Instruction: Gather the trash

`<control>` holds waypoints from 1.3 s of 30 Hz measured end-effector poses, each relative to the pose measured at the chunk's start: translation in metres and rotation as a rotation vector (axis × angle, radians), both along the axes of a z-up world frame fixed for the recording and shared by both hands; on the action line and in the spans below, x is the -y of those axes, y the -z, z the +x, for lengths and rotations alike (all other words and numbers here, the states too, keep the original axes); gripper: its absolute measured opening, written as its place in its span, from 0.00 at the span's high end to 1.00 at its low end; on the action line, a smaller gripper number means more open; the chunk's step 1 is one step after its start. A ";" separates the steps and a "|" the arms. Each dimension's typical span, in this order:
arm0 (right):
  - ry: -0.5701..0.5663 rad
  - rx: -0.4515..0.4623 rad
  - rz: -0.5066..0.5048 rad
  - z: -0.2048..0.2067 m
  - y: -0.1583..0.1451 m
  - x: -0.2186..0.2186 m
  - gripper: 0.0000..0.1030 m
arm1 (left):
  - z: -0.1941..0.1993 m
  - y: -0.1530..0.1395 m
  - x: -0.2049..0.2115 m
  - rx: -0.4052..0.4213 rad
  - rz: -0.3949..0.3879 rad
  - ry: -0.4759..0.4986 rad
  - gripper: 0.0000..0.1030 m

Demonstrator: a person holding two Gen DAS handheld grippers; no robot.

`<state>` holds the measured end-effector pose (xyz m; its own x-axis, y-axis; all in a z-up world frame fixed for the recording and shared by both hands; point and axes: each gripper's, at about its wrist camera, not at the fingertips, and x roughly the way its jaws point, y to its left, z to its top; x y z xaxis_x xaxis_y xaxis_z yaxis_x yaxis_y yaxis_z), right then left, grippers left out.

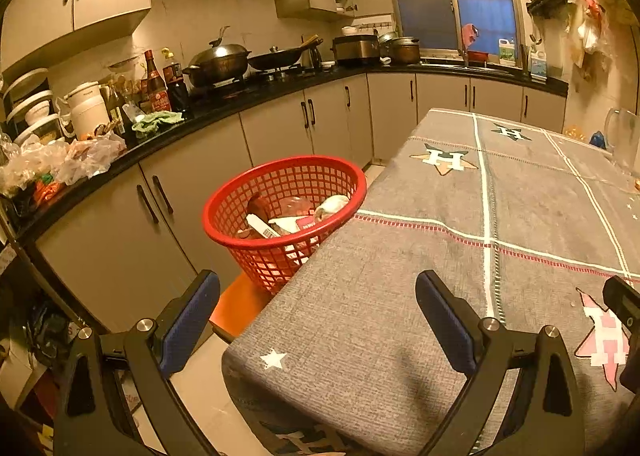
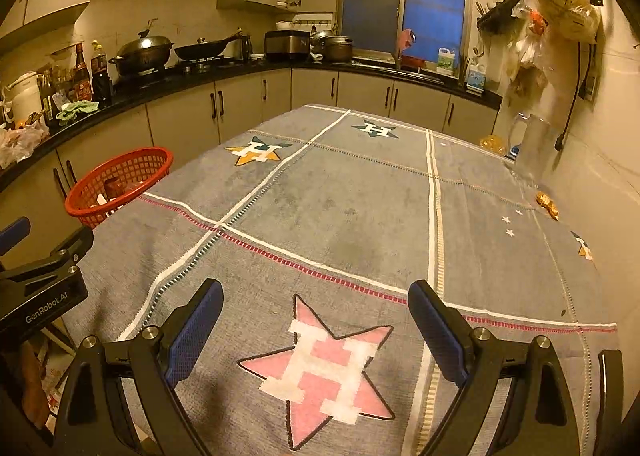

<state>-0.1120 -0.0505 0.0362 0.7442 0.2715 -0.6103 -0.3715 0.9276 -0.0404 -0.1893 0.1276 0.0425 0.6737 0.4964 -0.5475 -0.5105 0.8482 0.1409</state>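
The left claw (image 1: pixel 318 320) was held with its two blue-padded fingers (image 1: pixel 188 320) spread wide and nothing between them. The right claw (image 2: pixel 316 328) was spread just as wide and empty, side by side with the left one.

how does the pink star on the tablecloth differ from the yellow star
The pink star lies at the near edge of the tablecloth, between the right gripper fingers; the yellow star lies farther off, near the red basket. The pink one is a single colour with a dark outline; the yellow one has dark teal points mixed in. Both carry a white blocky H at the centre.
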 end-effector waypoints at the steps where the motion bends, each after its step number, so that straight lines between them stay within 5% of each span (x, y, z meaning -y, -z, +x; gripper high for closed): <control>1: 0.000 -0.001 -0.001 0.000 0.000 0.000 0.07 | 0.001 0.001 0.000 -0.002 0.001 -0.001 0.05; 39: 0.018 -0.006 -0.010 -0.001 0.002 -0.002 0.07 | 0.002 -0.001 0.005 0.001 0.008 0.022 0.05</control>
